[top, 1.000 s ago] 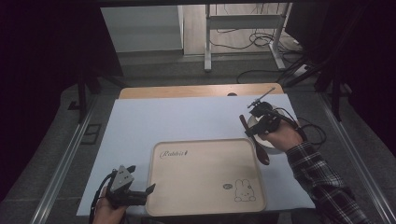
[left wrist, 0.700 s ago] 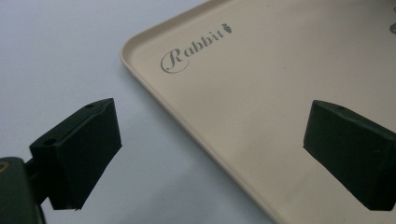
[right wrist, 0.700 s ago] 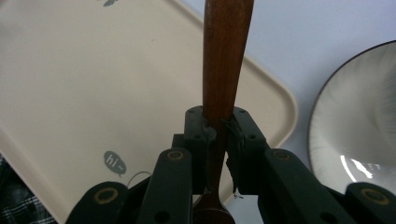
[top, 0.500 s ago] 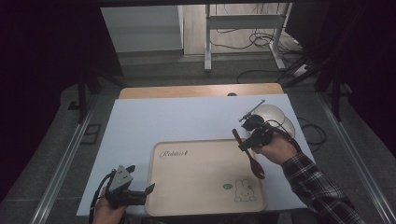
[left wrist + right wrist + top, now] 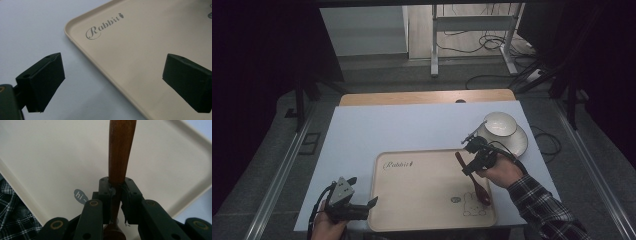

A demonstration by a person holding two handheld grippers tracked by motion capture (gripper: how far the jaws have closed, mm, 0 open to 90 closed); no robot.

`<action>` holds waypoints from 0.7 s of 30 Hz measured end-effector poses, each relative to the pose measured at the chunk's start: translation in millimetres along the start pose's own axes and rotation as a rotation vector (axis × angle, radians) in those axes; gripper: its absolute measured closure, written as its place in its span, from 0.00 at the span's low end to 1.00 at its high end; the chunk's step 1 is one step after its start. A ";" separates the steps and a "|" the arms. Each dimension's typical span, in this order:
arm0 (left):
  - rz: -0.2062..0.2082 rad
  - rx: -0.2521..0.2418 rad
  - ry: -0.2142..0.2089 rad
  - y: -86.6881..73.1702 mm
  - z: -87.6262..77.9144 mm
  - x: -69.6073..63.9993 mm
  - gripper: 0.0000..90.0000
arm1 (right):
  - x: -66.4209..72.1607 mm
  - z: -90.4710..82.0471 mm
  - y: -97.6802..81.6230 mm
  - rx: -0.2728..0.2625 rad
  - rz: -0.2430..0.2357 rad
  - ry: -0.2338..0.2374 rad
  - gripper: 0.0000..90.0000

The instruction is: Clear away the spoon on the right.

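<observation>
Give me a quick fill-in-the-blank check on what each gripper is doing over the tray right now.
1. The right gripper is shut on a wooden ____.
2. The left gripper has its jaws ____, with nothing between them.
3. The word printed on the tray is ____.
4. The white bowl sits on a ____ beside the tray.

Missing words: spoon; open; Rabbit; plate
</observation>
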State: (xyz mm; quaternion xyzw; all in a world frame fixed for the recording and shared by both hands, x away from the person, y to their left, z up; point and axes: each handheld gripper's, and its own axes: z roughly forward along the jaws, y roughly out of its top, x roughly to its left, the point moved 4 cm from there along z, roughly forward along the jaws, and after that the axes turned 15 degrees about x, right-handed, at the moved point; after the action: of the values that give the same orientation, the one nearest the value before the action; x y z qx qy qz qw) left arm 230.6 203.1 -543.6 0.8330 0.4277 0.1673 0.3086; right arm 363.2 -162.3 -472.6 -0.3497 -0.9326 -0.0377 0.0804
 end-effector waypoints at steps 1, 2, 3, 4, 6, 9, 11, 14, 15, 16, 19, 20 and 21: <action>0.000 0.000 0.000 0.0 0.0 0.0 0.04 | 0.1 2.7 0.0 0.002 0.003 0.004 0.88; 0.000 0.000 -0.001 0.0 0.0 0.1 0.04 | -0.7 7.9 -0.3 0.009 0.005 -0.001 0.88; 0.000 0.000 -0.001 0.0 0.0 0.1 0.04 | -0.8 10.7 -0.5 0.011 0.011 -0.002 0.88; 0.000 0.000 -0.001 0.0 0.0 0.0 0.04 | -0.8 10.7 -0.5 0.011 0.011 -0.002 0.88; 0.001 0.000 0.000 0.0 0.0 0.0 0.04 | -1.2 16.8 -1.0 0.010 0.015 -0.007 0.88; 0.002 0.000 0.000 0.0 0.0 -0.2 0.04 | -2.6 26.9 -2.3 0.003 0.015 -0.016 0.88; 0.002 0.001 0.000 0.0 0.1 -0.4 0.04 | -3.7 33.1 -3.1 -0.004 0.022 -0.013 0.87; 0.002 0.001 0.001 0.1 0.2 -0.5 0.04 | -5.3 41.3 -3.6 -0.026 0.026 -0.019 0.87; 0.003 0.001 0.001 0.1 0.2 -0.4 0.04 | -5.3 41.3 -3.6 -0.026 0.026 -0.019 0.87; 0.003 0.001 0.001 0.1 0.1 -0.4 0.04 | -5.8 45.2 -3.7 -0.032 0.022 -0.022 0.86; 0.003 0.001 0.001 0.1 0.1 -0.5 0.04 | -6.3 49.1 -3.8 -0.035 0.010 -0.035 0.82; 0.004 0.001 0.001 0.0 0.1 -0.5 0.04 | -6.5 50.4 -3.8 -0.041 0.010 -0.040 0.80; 0.004 0.001 0.001 0.1 0.2 -0.5 0.04 | -6.7 50.8 -4.1 -0.046 0.007 -0.040 0.79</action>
State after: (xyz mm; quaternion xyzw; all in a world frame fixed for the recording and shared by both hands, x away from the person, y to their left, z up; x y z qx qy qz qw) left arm 230.5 202.6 -543.7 0.8339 0.4264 0.1681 0.3073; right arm 359.2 -163.2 -523.9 -0.3554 -0.9317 -0.0519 0.0537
